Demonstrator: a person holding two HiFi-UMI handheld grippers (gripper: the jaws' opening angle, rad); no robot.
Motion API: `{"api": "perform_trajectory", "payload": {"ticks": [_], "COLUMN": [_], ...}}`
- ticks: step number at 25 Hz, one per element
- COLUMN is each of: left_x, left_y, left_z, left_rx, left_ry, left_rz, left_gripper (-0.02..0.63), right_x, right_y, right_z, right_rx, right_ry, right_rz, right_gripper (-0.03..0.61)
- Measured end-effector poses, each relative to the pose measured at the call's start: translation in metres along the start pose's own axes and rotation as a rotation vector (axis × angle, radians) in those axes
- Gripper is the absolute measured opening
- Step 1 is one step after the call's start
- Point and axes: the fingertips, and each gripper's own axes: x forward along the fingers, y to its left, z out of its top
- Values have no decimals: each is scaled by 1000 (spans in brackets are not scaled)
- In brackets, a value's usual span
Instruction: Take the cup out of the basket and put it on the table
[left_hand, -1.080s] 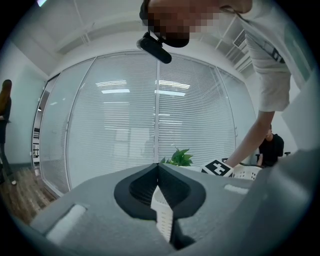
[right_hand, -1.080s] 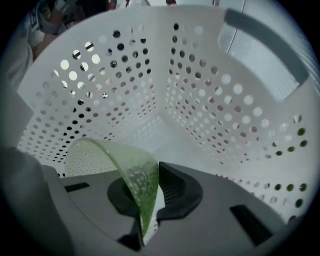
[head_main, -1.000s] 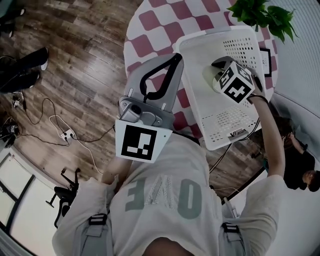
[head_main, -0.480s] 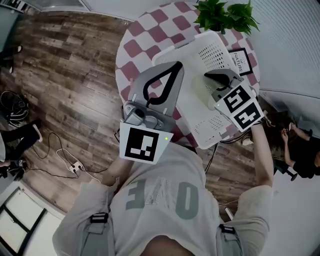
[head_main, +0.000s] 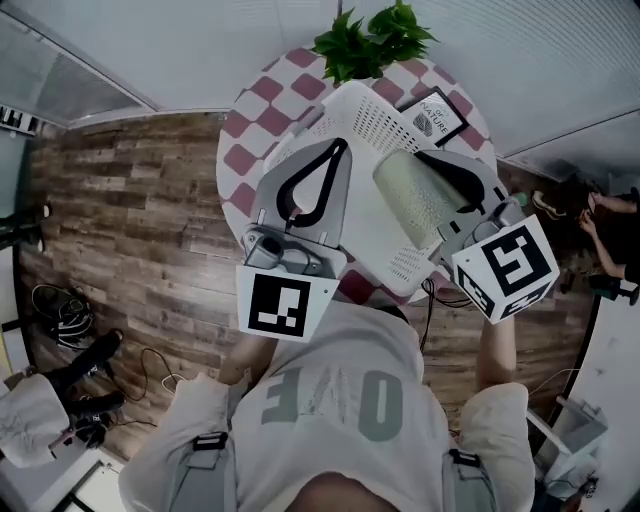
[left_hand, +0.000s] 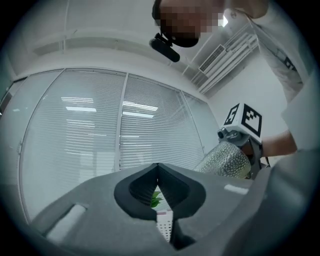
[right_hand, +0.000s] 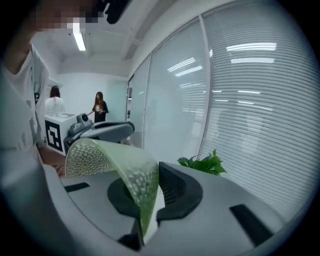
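Your right hand-held gripper (right_hand: 149, 197) is clamped on the wall of the cup (right_hand: 115, 160), one jaw inside and one outside. The cup hangs over the basket (head_main: 360, 120), not on the table (head_main: 250, 120). Its long axis is tipped well off upright and runs out to the left of the jaws, towards your left hand-held gripper (left_hand: 158, 172), which is closed and holds nothing. The bare checkered cloth lies left of the basket, so the set-down probably means carrying the cup leftward and righting it. You cannot tell from the head view whether the cup clears the basket rim, and its base is hidden.
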Motion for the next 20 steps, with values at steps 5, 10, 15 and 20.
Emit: {"api": "perform_trajectory", "payload": {"ticks": [5, 10, 15, 20], "left_x": [10, 9, 8, 9], "left_y": [-24, -31, -27, -23], "left_z": [28, 36, 35, 32], "left_rx": [-47, -57, -67, -73], "left_ry": [-94, -106, -107, -107], "left_rz": [-40, -101, -84, -71], "left_gripper": [5, 5, 5, 5], "right_x": [-52, -87, -110, -121], "right_y": [-9, -18, -12, -10], "right_z": [18, 9, -2, -9], "right_rx": [96, 233, 321, 340], "right_ry": [-174, -344, -473, -515], "right_rz": [-129, -352, -486, -549], "right_gripper": [25, 25, 25, 25]}}
